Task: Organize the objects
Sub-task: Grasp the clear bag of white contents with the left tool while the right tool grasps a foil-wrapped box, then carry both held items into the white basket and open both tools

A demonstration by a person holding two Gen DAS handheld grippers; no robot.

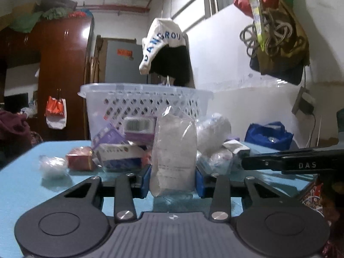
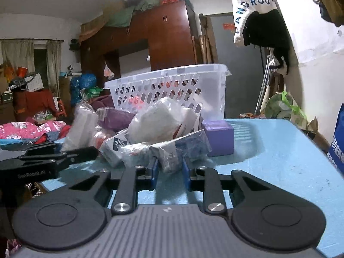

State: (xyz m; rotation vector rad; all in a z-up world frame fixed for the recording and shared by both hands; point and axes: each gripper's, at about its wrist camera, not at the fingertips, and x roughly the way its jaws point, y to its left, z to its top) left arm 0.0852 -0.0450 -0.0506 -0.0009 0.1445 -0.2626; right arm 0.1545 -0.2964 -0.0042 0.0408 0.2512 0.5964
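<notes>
This is a lived-in room of a home, most likely a bedroom that also serves for storage. A tall dark wooden wardrobe fills the far wall, and bundles of cloth are piled on its top. Curtains hang at a window on the left side. A flowered pink blanket lies beyond the left edge of the bench, near heaps of bags and boxes. On the white wall a white cloth bag with blue letters hangs over a dark garment, and coiled cords hang from a hook. A grey door stands beside the wardrobe.
</notes>
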